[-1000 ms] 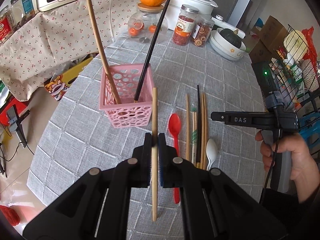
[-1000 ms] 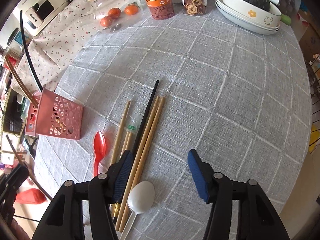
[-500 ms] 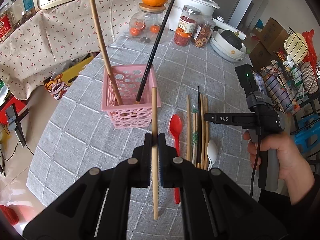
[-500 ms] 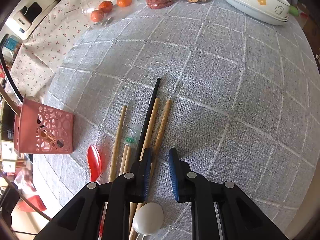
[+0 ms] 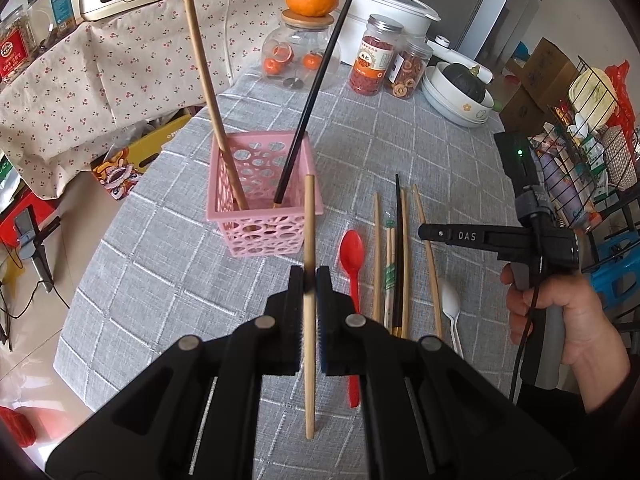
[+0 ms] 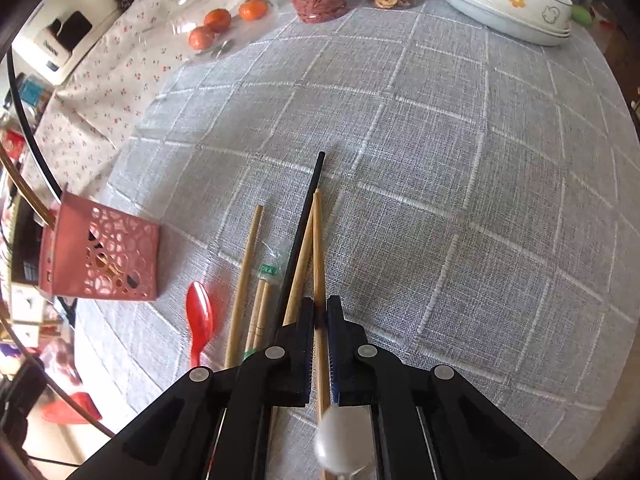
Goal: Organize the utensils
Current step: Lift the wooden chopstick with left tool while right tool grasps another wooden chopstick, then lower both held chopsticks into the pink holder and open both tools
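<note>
Chopstick (image 5: 309,216): pale wood, clamped upright between left tongs (image 5: 309,280), just in front of basket, above table.
Left tongs: shut on chopstick, pads tight against its sides.
Second chopstick (image 6: 318,240): wooden, rightmost of loose pile, far end fanned right of the others in left view; right tongs (image 6: 320,320) closed on it.
Right tongs: jaws just been closing, now pinching that chopstick; held by a hand (image 5: 560,320) at right of left view.
Basket (image 5: 264,200): pink, perforated, on table; wooden chopstick (image 5: 212,104) and black chopstick (image 5: 316,88) leaning inside.
Pile: more wooden chopsticks and one black one (image 6: 300,236) side by side on cloth.
Red spoon (image 5: 351,256): flat, left of pile.
White spoon (image 5: 450,308): flat, right of pile, near end.
Table (image 6: 440,200): grey checked cloth; jars and bowls at far edge.
</note>
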